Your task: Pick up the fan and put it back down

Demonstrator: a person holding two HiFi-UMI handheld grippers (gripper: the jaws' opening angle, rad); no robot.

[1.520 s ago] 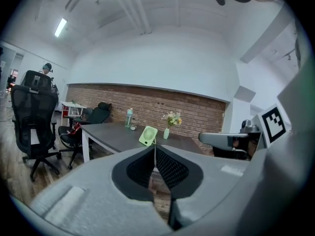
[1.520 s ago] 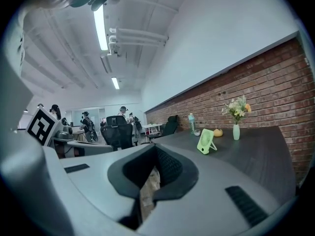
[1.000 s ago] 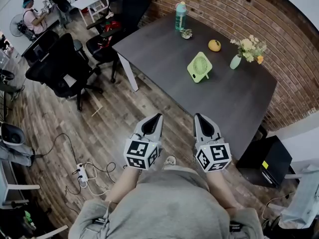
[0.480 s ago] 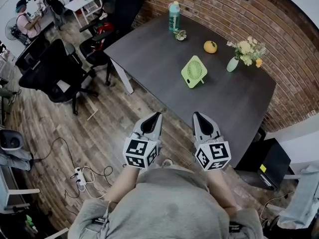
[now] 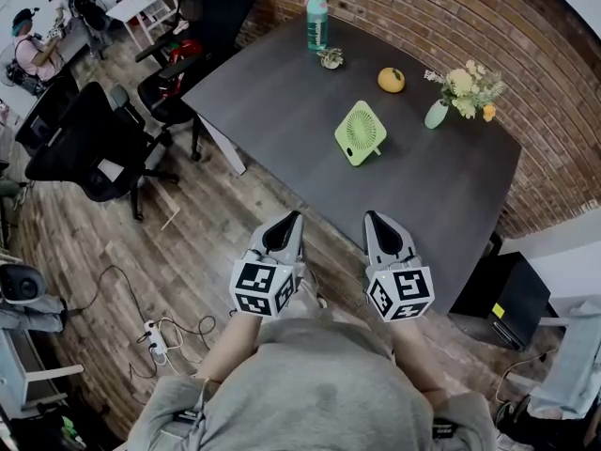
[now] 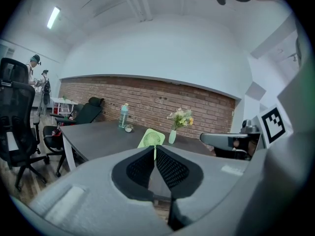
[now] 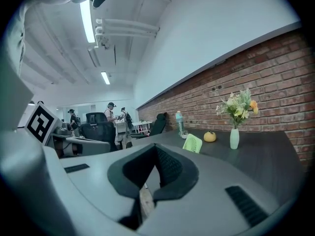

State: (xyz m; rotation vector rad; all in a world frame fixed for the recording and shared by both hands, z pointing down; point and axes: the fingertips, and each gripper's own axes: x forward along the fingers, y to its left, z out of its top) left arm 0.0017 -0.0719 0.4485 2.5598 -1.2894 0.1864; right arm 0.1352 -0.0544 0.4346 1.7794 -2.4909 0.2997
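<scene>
Two closed tools — left tool [image 5: 296,218], right tool [image 5: 372,218] — well apart from fan [image 5: 360,132].

The left gripper [image 5: 295,220], grey plastic with a black-and-white marker cube, and the matching right gripper [image 5: 373,219] are held side by side before the grey-shirted torso [image 5: 319,383]. Both point forward, fingers [image 6: 139,167] pressed together, empty.

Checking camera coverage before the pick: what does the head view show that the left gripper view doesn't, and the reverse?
Only the head view: the power strip on the wooden floor and the yellow fruit on the table. Only the left gripper view: the ceiling light and the white wall above the bricks. Both: the green fan, the bottle, the vase of flowers and the brick wall.
</scene>
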